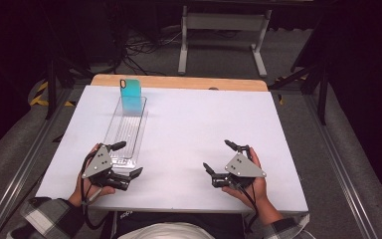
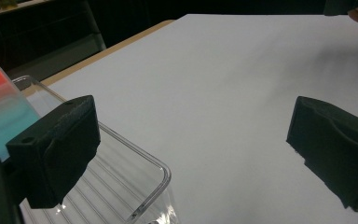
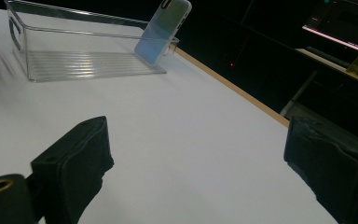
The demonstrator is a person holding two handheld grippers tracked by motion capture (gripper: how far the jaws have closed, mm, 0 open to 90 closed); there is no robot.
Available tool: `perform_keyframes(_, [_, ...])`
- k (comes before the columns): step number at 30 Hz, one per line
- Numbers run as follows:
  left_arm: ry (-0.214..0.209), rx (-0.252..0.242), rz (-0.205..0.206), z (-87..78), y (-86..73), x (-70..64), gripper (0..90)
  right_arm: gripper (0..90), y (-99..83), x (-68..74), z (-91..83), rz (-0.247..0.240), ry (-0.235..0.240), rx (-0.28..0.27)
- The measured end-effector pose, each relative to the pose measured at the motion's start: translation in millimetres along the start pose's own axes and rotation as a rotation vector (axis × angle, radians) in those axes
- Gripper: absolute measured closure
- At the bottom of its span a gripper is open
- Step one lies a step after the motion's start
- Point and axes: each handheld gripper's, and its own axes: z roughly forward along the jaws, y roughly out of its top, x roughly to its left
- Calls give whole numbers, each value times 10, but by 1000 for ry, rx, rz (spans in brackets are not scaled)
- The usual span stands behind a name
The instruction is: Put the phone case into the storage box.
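White table (image 1: 189,129), clear tray (image 1: 114,134), leaning phone (image 1: 130,94)

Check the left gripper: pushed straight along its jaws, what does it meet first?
Probably nothing soon. The left gripper, jaws open, points across bare white table toward the right gripper. The clear bin sits under one jaw; it may clip that corner, depth unclear.

Your white surface (image 1: 204,129) lies open across the middle and right; the clear bin (image 1: 126,130) with its upright phone (image 1: 130,92) blocks the left.
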Motion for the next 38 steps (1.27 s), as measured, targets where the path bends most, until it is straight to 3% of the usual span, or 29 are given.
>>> perform_keyframes(12, [-4, 5, 18, 0, 19, -5, 29, 78, 11, 20, 7, -4, -2, 6])
perform_keyframes(32, [-7, 13, 16, 41, 11, -6, 32, 78, -18, -13, 32, -15, 2, 9])
perform_keyframes(38, [-9, 19, 21, 51, 18, -14, 33, 78, -16, -26, 21, 3, -3, 9])
